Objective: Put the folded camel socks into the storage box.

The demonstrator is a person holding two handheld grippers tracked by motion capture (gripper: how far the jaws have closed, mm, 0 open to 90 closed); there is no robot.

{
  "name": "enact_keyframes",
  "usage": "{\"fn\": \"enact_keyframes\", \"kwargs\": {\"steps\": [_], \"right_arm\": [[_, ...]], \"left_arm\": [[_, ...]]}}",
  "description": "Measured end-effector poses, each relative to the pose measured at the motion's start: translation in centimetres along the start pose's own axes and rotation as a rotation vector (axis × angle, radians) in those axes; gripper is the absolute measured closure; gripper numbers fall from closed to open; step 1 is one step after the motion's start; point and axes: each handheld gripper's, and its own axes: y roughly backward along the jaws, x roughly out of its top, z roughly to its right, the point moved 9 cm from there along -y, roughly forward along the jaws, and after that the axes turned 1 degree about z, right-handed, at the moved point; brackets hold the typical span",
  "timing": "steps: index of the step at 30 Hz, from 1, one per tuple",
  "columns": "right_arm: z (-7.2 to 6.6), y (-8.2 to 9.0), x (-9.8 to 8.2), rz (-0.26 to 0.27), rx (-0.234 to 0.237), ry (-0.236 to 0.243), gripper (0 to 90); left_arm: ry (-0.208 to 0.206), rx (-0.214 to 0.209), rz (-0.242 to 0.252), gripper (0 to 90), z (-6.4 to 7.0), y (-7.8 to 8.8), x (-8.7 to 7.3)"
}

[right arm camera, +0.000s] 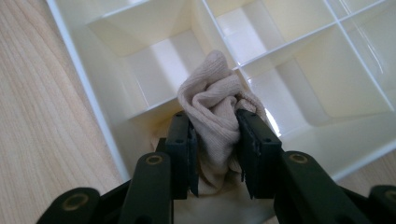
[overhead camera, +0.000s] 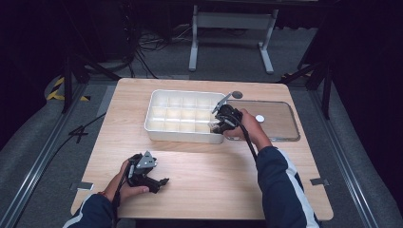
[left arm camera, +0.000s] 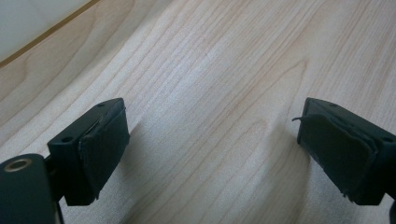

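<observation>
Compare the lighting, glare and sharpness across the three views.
High view: lit table amid dark surroundings, soft detail. Left gripper view: even light, faint shadows beside the fingers, their near ends blurred. Right gripper view: glare on the tray walls, cloth sharp.

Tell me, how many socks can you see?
1. A beige sock sits bunched between the right gripper's jaws, over the white divided tray's near right corner. More may be hidden.

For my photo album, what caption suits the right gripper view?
Right gripper holding a bunched beige sock over a corner cell of the white divided organizer box.
</observation>
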Motion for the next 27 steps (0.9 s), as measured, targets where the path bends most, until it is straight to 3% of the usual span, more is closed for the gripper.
{"fn": "enact_keyframes", "kwargs": {"steps": [5,12,19,27], "right_arm": [[0.1,0.6,0.1,0.039,0.01,-0.019,68.3],[0.2,1.1,0.3,0.072,0.012,-0.003,78.7],[0.0,0.3,0.3,0.023,-0.014,0.02,80.9],[0.2,-0.6,0.0,-0.053,-0.013,-0.013,81.2]], "left_arm": [[0.003,0.0,0.002,9.2,0.0,0.0,0.0],[0.003,0.0,0.003,9.2,0.0,0.0,0.0],[-0.001,0.001,0.0,9.2,0.0,0.0,0.0],[0.0,0.001,0.0,9.2,0.0,0.0,0.0]]}}
